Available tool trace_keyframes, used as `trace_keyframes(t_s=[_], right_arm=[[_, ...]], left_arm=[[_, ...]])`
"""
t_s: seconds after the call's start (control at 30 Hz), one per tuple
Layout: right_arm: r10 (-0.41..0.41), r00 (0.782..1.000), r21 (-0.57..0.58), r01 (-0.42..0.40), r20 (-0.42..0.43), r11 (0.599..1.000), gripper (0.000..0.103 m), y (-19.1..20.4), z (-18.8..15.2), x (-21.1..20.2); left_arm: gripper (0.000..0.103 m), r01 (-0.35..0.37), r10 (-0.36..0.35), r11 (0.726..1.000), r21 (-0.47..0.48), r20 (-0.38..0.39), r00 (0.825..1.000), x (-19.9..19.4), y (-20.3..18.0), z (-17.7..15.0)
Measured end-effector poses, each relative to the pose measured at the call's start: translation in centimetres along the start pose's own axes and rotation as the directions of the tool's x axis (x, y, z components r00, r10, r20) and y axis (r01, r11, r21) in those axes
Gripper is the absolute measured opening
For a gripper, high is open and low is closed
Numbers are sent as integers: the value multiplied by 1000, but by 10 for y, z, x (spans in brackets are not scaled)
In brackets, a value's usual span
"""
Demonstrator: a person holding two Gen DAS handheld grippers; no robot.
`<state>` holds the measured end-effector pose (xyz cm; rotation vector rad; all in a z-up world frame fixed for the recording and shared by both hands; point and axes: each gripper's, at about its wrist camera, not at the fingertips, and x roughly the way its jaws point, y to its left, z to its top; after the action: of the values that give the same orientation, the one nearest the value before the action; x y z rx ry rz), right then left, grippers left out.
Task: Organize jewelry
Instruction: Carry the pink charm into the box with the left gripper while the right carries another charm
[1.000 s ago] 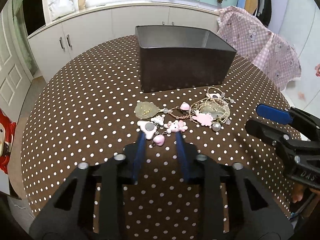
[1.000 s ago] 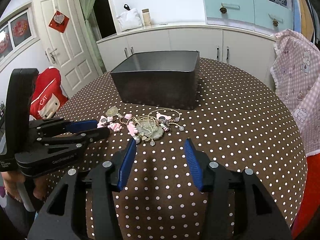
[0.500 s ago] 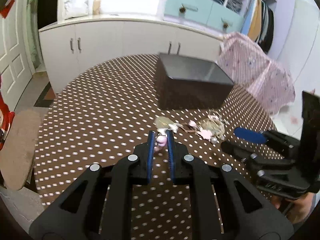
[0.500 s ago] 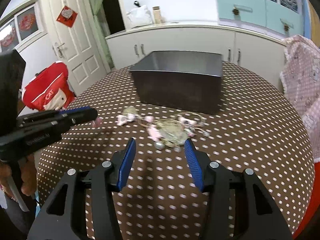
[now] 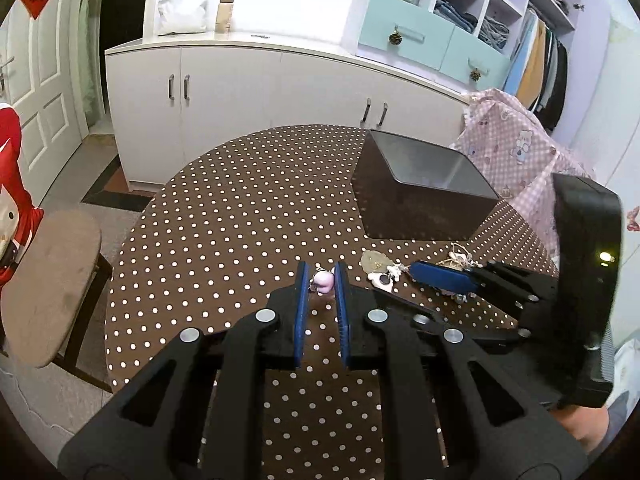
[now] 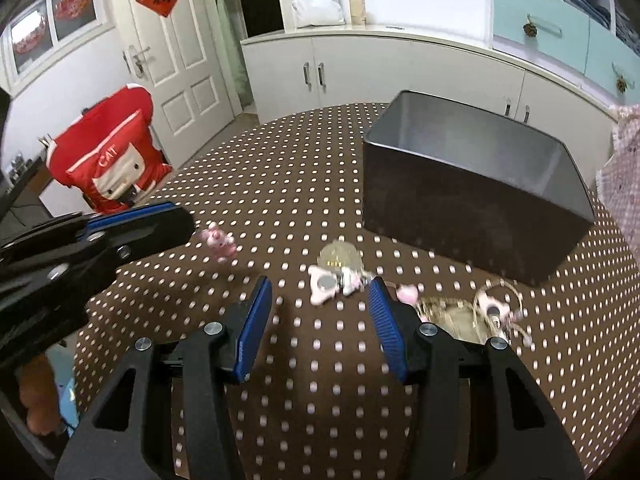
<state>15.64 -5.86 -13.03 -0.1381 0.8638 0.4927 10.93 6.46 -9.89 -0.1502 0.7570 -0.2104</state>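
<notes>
My left gripper is shut on a small pink charm and holds it above the dotted table, left of the jewelry pile; the charm also shows in the right wrist view. The rest of the jewelry lies in front of the dark box: a greenish leaf pendant, a white-pink charm and a tangle of gold chain with pink pieces. My right gripper is open and empty, low over the table just before the white-pink charm. The box looks empty.
The round table has a brown polka-dot cloth. A stool stands off its left edge. A pink checked cloth hangs behind the box. White cabinets line the far wall. A red bag sits by the door.
My left gripper closed on the pink charm, lifted it and pulled it left, away from the pile. My right gripper moved closer to the remaining jewelry, still open.
</notes>
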Motion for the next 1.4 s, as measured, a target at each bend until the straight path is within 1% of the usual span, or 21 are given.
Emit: trace_keyframes(t_s=[0.03,0.07,0.1,0.33,0.37,0.4,0.47,0.57,0.7,0.83,0.93,1.03,1.2,1.3,1.4], right_arm=[[-27,1000,-16,26,-10,1000,47,2,1,4],[-47,999,-28,46,-15,999,41,3,1,7],[-62,998,-40,61,-22,997,30,4,0,9],[-36,999,-35,35,-8,999,25,-2,-8,-1],[-24,1000,-30,24,2,999,23,-4,-9,-5],[-10,1000,-25,11,12,1000,16,-5,-9,-9],[6,1000,-18,-6,9,1000,15,-8,-10,-15],[5,1000,-14,-5,-2,1000,15,-14,-12,-18],[32,999,19,-32,8,999,15,-22,-16,-22],[55,997,46,-58,59,997,15,-31,-13,-41],[57,990,77,-68,127,995,15,-44,-4,-63],[39,982,111,-60,183,992,15,-60,8,-79],[-9,972,172,-33,236,984,15,-87,25,-91],[-23,968,208,-30,249,978,15,-103,32,-90],[-33,970,225,-22,240,974,15,-113,36,-83]], left_arm=[[13,-1,1,1000,-1,1,1000,0,1,0],[13,-2,2,1000,-2,4,1000,1,1,1],[13,-2,2,1000,-4,6,1000,1,1,2],[13,6,-6,1000,-1,4,1000,3,1,6],[13,14,-14,1000,2,7,1000,4,0,7],[13,21,-21,1000,4,8,1000,3,-2,8],[13,35,-36,999,4,11,999,3,-5,13],[13,53,-53,999,8,20,998,4,-12,19],[13,68,-69,998,12,28,997,3,-17,23],[13,109,-109,994,22,27,994,2,-23,29],[13,145,-146,989,26,45,988,1,-30,40],[13,194,-195,981,23,71,978,7,-38,60],[13,272,-272,962,-4,58,961,25,-50,87],[13,274,-273,962,-9,34,961,40,-59,97],[13,265,-265,964,-8,1,964,55,-66,102]])
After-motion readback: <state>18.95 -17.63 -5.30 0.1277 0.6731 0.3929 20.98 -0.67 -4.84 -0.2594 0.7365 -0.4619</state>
